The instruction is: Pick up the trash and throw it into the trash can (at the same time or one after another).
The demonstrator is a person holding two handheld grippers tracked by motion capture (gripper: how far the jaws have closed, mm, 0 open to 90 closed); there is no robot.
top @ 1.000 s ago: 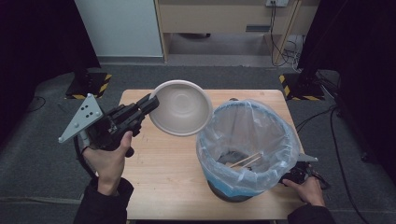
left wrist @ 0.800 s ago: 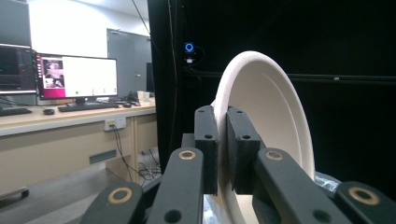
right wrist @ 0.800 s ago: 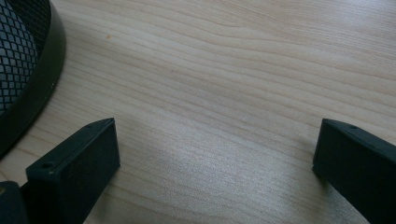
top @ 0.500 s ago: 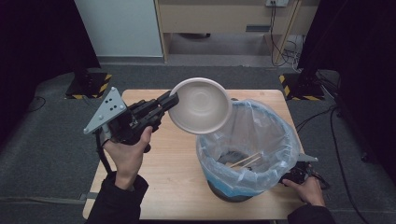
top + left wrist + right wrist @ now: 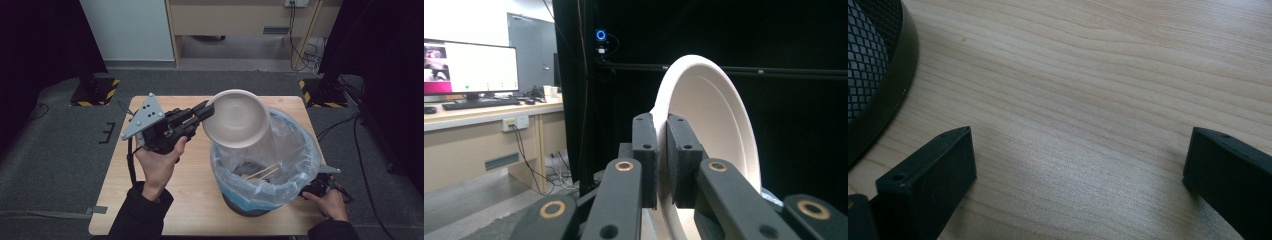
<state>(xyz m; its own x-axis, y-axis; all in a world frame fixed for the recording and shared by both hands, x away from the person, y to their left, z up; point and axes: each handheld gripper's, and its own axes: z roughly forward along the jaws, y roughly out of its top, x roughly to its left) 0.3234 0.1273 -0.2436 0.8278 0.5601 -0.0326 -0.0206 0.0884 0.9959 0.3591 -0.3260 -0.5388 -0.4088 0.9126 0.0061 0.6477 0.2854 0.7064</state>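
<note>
While the bowl (image 5: 236, 118) is held tilted on edge above the near-left rim of the lined bin (image 5: 300, 150), we see its pale hollow facing the bin's opening and its lower edge overlapping the plastic liner (image 5: 280, 185). We note that the left gripper (image 5: 205, 111) has its jaws closed on the bowl's rim, one black pad on each side of the wall, as the left gripper view confirms (image 5: 663, 165). Inside the bin we can make out a pair of wooden chopsticks (image 5: 262, 172) lying on the liner. At the far right corner of the table (image 5: 165, 210), we find the right gripper (image 5: 320, 187) resting low beside the bin; its jaws stand wide apart over bare wood (image 5: 1078, 165), holding nothing, with the bin's dark mesh base (image 5: 873, 65) just to one side.
</note>
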